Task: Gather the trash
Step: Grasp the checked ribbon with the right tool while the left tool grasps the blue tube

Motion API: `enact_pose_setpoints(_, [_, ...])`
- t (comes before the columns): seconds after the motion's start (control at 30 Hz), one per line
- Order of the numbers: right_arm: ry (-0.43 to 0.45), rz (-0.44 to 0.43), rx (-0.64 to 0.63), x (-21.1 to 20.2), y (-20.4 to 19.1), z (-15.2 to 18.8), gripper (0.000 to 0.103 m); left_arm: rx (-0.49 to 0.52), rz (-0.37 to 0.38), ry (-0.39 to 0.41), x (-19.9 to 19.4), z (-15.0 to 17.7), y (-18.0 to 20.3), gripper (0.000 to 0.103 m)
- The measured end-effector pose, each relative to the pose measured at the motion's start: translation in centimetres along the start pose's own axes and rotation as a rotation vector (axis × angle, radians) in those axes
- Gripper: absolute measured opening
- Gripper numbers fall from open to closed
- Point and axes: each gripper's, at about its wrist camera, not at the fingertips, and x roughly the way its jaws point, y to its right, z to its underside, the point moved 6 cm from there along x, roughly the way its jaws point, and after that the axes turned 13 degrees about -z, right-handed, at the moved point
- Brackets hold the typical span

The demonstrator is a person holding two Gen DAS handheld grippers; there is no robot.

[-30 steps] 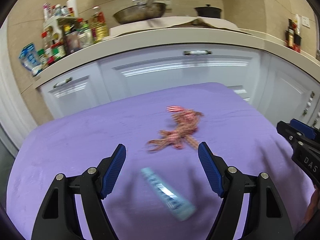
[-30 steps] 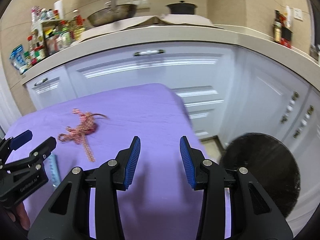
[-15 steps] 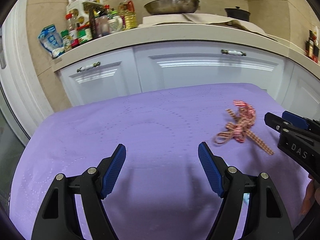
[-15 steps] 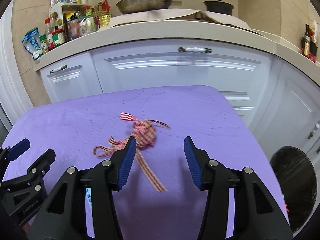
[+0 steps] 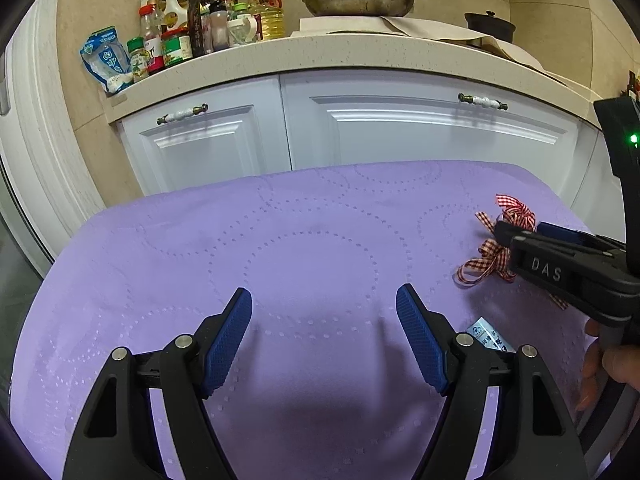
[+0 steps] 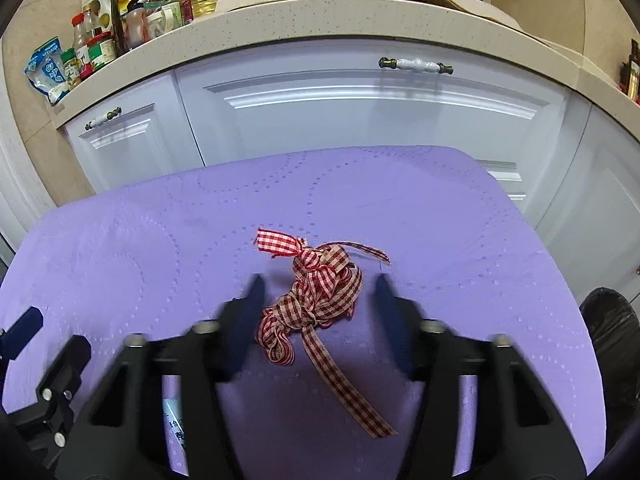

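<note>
The left gripper point(image 5: 324, 328) stands wide apart over bare purple cloth point(image 5: 280, 248), holding nothing and touching nothing. The right gripper point(image 6: 316, 316) has its blurred jaws on either side of the checked ribbon tangle point(image 6: 316, 292); they have just been closing, with the ribbon between them, and a gap shows on each side, so the pads do not yet press it. The ribbon lies knotted near the middle of the cloth in the right wrist view, its loose tail point(image 6: 348, 392) running toward the camera and a little right, and its short end pointing up and left toward the white cabinets point(image 6: 360, 120). A pale blue wrapper point(image 5: 490, 334) lies just behind the left gripper's right finger, mostly hidden. Against half a second ago, the ribbon now sits squarely between the right fingers instead of off their left finger. The black bin point(image 6: 612, 332) stands at the right edge.
</note>
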Motion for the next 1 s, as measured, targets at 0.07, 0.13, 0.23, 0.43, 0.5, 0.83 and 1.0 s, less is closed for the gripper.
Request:
enact_pose_setpoints(0.07, [-0.007, -0.011, 0.002, 0.2, 0.1, 0.1, 0.033, 0.000, 0.002, -0.003, -0.1, 0.0, 0.2, 0.072])
enact_pose_setpoints(0.13, [-0.002, -0.014, 0.001, -0.2, 0.2, 0.2, 0.028, 0.002, 0.006, -0.004, -0.2, 0.0, 0.4, 0.072])
enact_pose_setpoints(0.23, [0.005, -0.006, -0.002, -1.0, 0.6, 0.7, 0.027, 0.007, 0.013, -0.004, -0.6, 0.1, 0.9, 0.072])
enact_pose_setpoints(0.43, [0.023, 0.034, -0.004, -3.7, 2.5, 1.9, 0.027, 0.023, 0.038, 0.002, -2.0, 0.3, 2.8, 0.072])
enact_pose_setpoints(0.5, [0.030, 0.052, 0.001, -4.9, 3.6, 2.4, 0.027, 0.031, 0.046, 0.008, -2.5, 0.4, 3.6, 0.072])
enact_pose_setpoints(0.83, [0.050, 0.115, 0.047, -10.0, 8.5, 5.5, 0.027, 0.079, 0.059, 0.003, -4.4, 1.5, 7.5, 0.073])
enact_pose_setpoints(1.0, [0.055, 0.126, 0.055, -11.3, 9.6, 6.5, 0.027, 0.095, 0.043, -0.015, -4.0, 2.4, 8.2, 0.073])
